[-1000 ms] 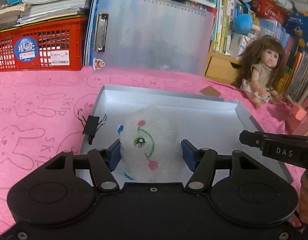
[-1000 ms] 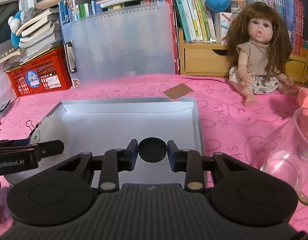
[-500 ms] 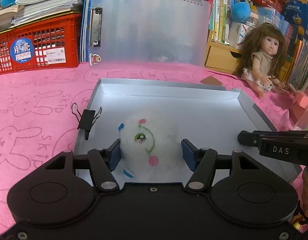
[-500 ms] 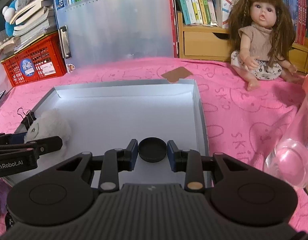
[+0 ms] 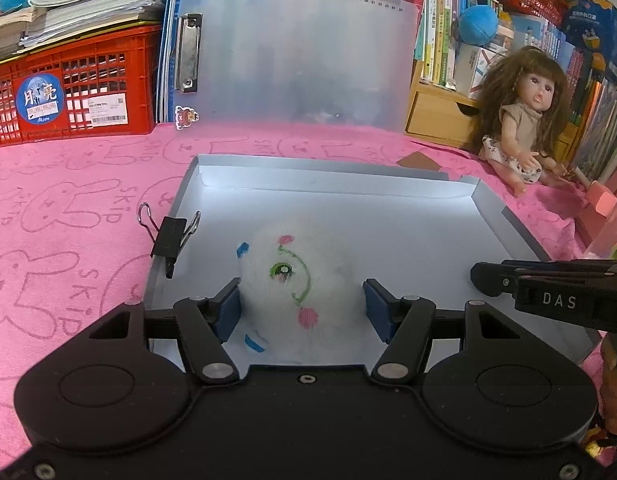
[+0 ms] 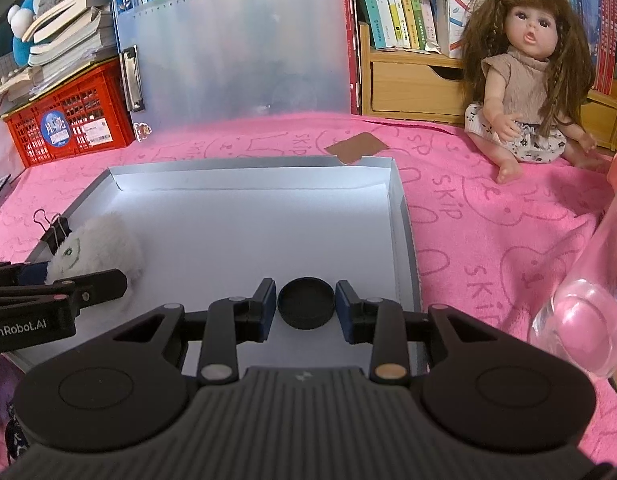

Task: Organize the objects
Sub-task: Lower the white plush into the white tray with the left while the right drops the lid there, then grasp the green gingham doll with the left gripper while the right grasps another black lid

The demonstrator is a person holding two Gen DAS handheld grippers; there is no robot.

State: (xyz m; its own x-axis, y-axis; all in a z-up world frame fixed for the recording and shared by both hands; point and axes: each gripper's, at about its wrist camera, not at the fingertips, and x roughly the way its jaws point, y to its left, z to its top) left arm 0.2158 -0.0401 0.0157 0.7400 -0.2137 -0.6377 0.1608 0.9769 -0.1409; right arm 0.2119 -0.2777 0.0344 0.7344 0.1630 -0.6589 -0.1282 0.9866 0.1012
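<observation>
Right wrist view, right tool (image 6: 306, 306) opening, pads just clear of black cap (image 6: 306, 307) in tray (image 6: 396, 216).

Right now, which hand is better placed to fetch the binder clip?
Left. Its tool, opening around the plush ball, sits beside the binder clip on the tray edge; the right tool straddles the black cap.

One shallow grey tray (image 6: 400, 216) sits on the pink-covered bench (image 6: 488, 216). Inside it are two things: one white fluffy toy (image 5: 304, 280) and one black round cap (image 6: 306, 307). One black binder clip (image 5: 168, 236) grips the tray's edge. Beyond the tray are one long-haired doll (image 6: 524, 72), one red crate (image 5: 68, 92), one frosted clipboard (image 5: 300, 52) and one brown card scrap (image 6: 356, 147). One clear glass (image 6: 580, 312) is at the right. There are two tools: one left tool (image 5: 302, 310), one right tool (image 6: 306, 310).
</observation>
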